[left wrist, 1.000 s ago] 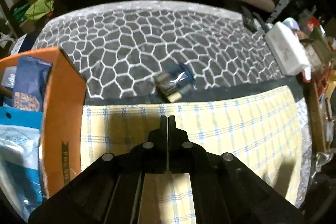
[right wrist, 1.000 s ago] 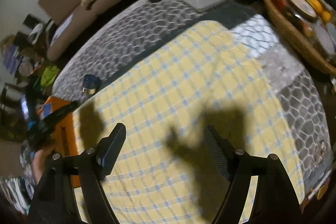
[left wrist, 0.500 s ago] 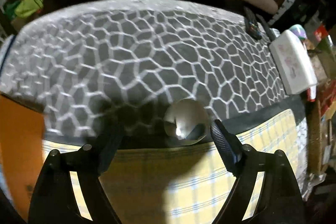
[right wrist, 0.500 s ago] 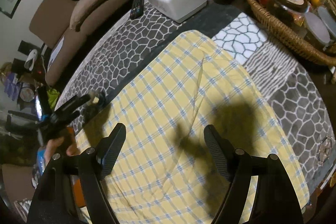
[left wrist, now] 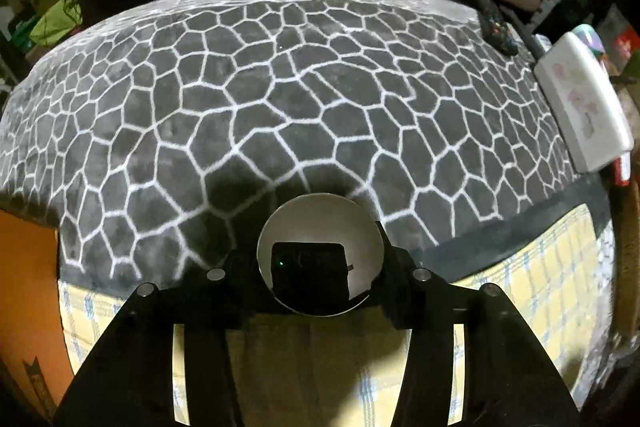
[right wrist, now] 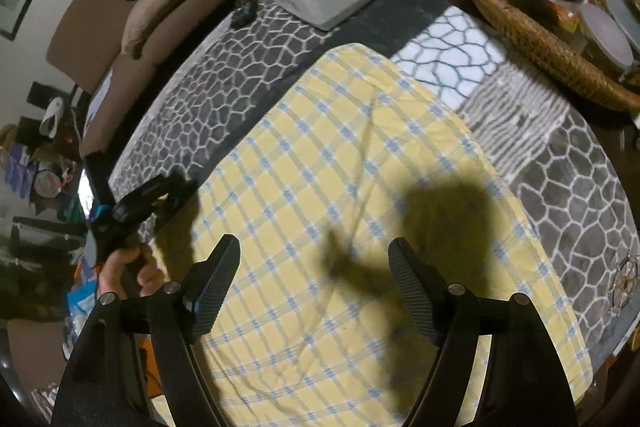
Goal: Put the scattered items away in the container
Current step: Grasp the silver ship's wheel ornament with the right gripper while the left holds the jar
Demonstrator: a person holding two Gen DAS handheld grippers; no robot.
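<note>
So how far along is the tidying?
Blue packets show by the orange box, likely already stowed. The left tool is closing its jaws around a shiny round item. The right tool is open, empty. Nothing else loose shows on the yellow cloth.

My left camera looks steeply down, close over the grey blanket (left wrist: 280,99); my right sits higher, sharing the yellow cloth (right wrist: 340,187).

My black jaws flank a silver round tin (left wrist: 320,227) on grey white-veined blanket (left wrist: 280,87), beside yellow blue-checked cloth (right wrist: 340,167).
</note>
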